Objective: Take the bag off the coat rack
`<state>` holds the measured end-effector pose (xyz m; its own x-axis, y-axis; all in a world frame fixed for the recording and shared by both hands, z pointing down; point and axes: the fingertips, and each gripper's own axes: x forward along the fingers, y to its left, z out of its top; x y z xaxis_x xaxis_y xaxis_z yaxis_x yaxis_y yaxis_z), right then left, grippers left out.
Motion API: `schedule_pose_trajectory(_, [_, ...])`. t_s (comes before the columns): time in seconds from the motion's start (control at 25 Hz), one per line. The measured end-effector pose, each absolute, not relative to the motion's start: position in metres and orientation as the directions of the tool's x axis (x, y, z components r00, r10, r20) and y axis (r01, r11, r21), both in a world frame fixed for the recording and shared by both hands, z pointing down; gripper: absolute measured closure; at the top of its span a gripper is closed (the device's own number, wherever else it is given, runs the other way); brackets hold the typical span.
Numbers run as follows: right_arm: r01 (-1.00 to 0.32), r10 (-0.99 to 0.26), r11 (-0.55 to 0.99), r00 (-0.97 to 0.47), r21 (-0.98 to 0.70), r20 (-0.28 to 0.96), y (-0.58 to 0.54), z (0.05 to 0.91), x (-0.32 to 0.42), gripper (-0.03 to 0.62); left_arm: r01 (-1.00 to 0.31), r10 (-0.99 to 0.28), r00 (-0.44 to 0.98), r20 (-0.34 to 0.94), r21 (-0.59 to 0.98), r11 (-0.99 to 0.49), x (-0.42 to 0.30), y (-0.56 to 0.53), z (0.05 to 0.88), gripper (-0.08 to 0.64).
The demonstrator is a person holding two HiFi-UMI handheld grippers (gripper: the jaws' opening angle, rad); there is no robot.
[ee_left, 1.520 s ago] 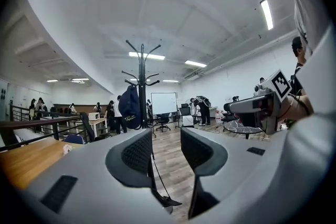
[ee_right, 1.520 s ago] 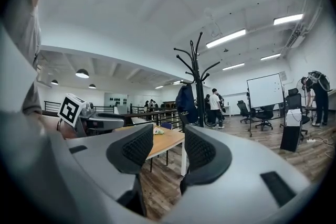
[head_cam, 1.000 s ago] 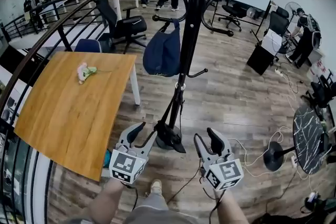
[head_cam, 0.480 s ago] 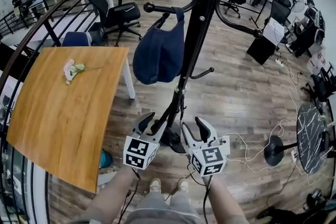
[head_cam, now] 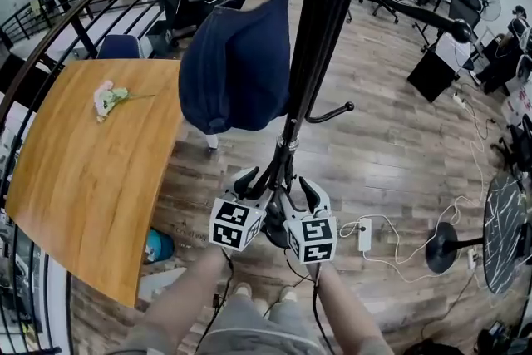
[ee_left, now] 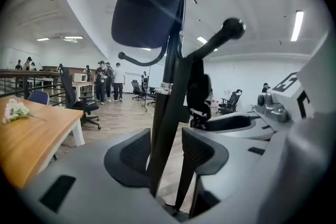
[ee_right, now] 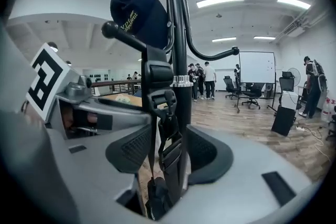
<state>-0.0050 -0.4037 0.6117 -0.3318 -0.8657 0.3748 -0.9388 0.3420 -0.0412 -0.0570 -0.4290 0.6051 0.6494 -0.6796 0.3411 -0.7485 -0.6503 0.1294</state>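
Note:
A navy cloth bag (head_cam: 237,62) hangs by its handle from a curved arm of the black coat rack (head_cam: 320,37). Low down near the rack's pole are both grippers, side by side and well below the bag. My left gripper (head_cam: 258,183) is open, and in the left gripper view (ee_left: 165,152) the pole (ee_left: 168,92) stands in line between its jaws, with the bag (ee_left: 149,0) high above. My right gripper (head_cam: 297,195) is open too. In its own view (ee_right: 169,152) the pole (ee_right: 178,50) and a black buckled strap (ee_right: 160,97) show between the jaws, below the bag (ee_right: 139,8).
A wooden table (head_cam: 83,170) with a sprig of flowers (head_cam: 106,98) stands to the left of the rack. On the floor to the right lie a power strip (head_cam: 364,233) with cables and a fan base (head_cam: 445,245). Office chairs and people are at the back.
The view has closed in on the rack, so the bag looms larger. Both grippers have drawn together and moved forward to the pole. Their jaws stand a little wider.

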Motion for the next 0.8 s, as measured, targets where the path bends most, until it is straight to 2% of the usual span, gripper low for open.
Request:
schedule_pose_trajectory(0.2, [-0.937,-0.871,0.350,-0.329,-0.008,0.364,-0.425,0.630,-0.008,0.393,-0.764,-0.692,0.633,0.347,0.136,-0.631,-0.056,-0.450,0.630,0.367])
schedule_pose_trajectory(0.28, [-0.938,-0.881,0.347,-0.323,0.009,0.345,-0.428,0.628,-0.007,0.404,-0.771,-0.708,0.627,0.324,0.133,-0.622,-0.057,-0.452,0.631,0.406])
schedule_pose_trajectory(0.36, [-0.940,-0.893,0.340,-0.313,0.031,0.324,-0.430,0.627,-0.005,0.482,-0.778,-0.724,0.620,0.303,0.123,-0.616,-0.057,-0.454,0.629,0.490])
schedule_pose_trajectory(0.48, [-0.936,-0.891,0.353,-0.332,0.012,0.311,-0.431,0.626,-0.006,0.517,-0.792,-0.738,0.599,0.311,0.097,-0.602,-0.060,-0.456,0.628,0.541])
schedule_pose_trajectory(0.8, [-0.932,-0.889,0.359,-0.359,-0.055,0.285,-0.420,0.589,0.008,0.532,-0.827,-0.748,0.550,0.372,0.114,-0.551,-0.084,-0.440,0.600,0.545])
